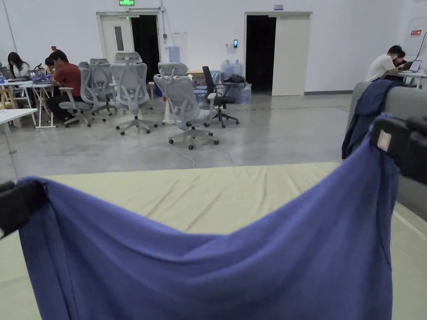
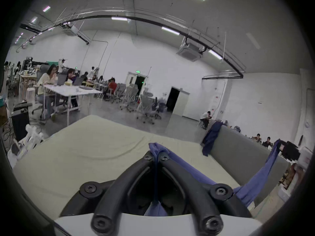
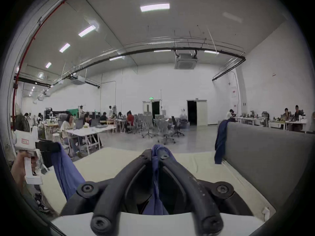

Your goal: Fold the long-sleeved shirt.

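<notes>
A blue-violet long-sleeved shirt (image 1: 217, 266) hangs in the air above the pale green table (image 1: 208, 191), stretched between both grippers and sagging in the middle. My left gripper (image 1: 29, 196) is shut on its left top corner; in the left gripper view the cloth (image 2: 157, 148) is pinched between the black jaws of the left gripper (image 2: 156, 156). My right gripper (image 1: 385, 133) is shut on the right top corner, held higher; the fabric (image 3: 158, 149) bunches out of the closed jaws of the right gripper (image 3: 156, 154). The shirt's lower part runs below the head view.
A grey padded divider (image 1: 410, 104) stands along the table's right side with a dark blue garment (image 1: 367, 112) draped over it. Beyond the table's far edge lie open floor, several office chairs (image 1: 183, 104), and people seated at desks (image 1: 62, 79).
</notes>
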{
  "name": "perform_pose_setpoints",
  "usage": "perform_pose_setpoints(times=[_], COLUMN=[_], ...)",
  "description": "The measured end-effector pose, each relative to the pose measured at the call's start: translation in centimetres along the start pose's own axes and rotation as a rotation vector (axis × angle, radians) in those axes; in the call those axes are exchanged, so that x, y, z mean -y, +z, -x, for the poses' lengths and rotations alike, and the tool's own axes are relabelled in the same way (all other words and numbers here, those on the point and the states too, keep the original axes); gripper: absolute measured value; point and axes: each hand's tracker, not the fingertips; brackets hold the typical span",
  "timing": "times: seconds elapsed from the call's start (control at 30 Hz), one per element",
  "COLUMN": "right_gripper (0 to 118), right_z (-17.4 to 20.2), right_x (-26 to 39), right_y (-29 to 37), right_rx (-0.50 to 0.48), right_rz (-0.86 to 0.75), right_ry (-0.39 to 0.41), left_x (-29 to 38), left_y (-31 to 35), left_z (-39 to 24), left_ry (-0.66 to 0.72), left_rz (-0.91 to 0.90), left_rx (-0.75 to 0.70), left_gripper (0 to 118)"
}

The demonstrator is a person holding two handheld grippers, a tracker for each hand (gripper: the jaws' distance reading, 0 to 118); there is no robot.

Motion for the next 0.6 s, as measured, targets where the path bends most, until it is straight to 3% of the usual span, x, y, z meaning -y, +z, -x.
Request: perform_pose_setpoints(times=[0.1, 0.2, 0.3, 0.47, 0.53, 0.6], right_gripper=[9, 9, 9, 9, 9, 9], right_z=[-1.8, -2.8, -3.0, -3.4, -3.5, -3.0], right_x=[-4.8, -10.1, -15.0, -21.0, -22.5, -22.8], right_y=[-4.3, -9.2, -14.2, -22.5, -25.8, -27.9], right_rx=[-0.069, -0.065, 0.011, 0.100, 0.124, 0.177], right_rz=[0.013, 0.034, 0.034, 0.056, 0.069, 0.079], right_ry=[-0.014, 0.016, 0.082, 0.066, 0.060, 0.078], left_x=[-4.4, -9.6, -14.8, -20.5, -22.5, -24.7], left_y=[-3.1, -6.7, -11.2, -16.1, -18.8, -23.3], left_z=[-1.4, -2.0, -2.1, -6.2, -6.7, -4.8], left_ry=[-0.062, -0.042, -0.032, -0.122, -0.109, -0.192], left_rz=[-0.045, -0.053, -0.060, -0.096, -0.077, -0.106], left_rx=[-0.003, 0.029, 0.022, -0.054, -0.052, -0.122], left_gripper=[0, 0, 0, 0, 0, 0])
